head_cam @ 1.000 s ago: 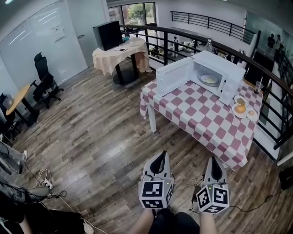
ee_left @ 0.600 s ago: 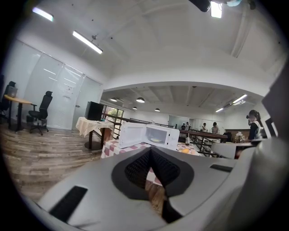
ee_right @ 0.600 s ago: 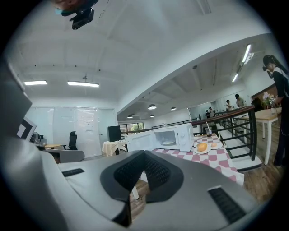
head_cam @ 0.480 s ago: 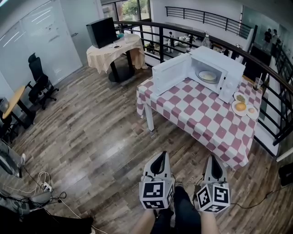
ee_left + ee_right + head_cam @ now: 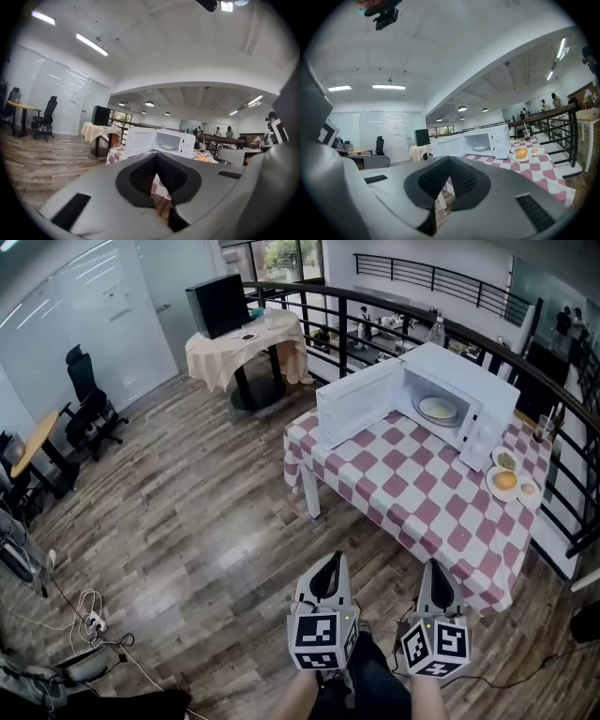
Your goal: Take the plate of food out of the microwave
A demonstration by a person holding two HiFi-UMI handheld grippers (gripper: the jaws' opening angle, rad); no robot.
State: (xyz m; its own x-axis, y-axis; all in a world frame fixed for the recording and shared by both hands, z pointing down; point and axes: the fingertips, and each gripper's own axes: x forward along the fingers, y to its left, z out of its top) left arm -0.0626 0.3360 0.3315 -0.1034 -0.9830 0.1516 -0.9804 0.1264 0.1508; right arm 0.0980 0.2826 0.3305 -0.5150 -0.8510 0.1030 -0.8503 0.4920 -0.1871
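A white microwave (image 5: 469, 395) stands at the far end of a red-and-white checked table (image 5: 412, 484), its door (image 5: 359, 404) swung open to the left. Inside lies a plate of food (image 5: 438, 409), also seen as the plate of food (image 5: 168, 147) in the left gripper view and the plate of food (image 5: 482, 148) in the right gripper view. My left gripper (image 5: 327, 575) and right gripper (image 5: 436, 579) are side by side over the wooden floor, well short of the table. Both are shut with nothing in them.
Plates with an orange bun (image 5: 505, 481) and other food sit at the table's right edge. A black railing (image 5: 525, 371) runs behind the table. A round clothed table with a monitor (image 5: 217, 306) stands at the back; office chairs (image 5: 89, 404) and floor cables (image 5: 89, 624) lie left.
The view has shifted as I step forward; the table and microwave sit slightly nearer and further right. Both grippers keep their place in the picture, shut.
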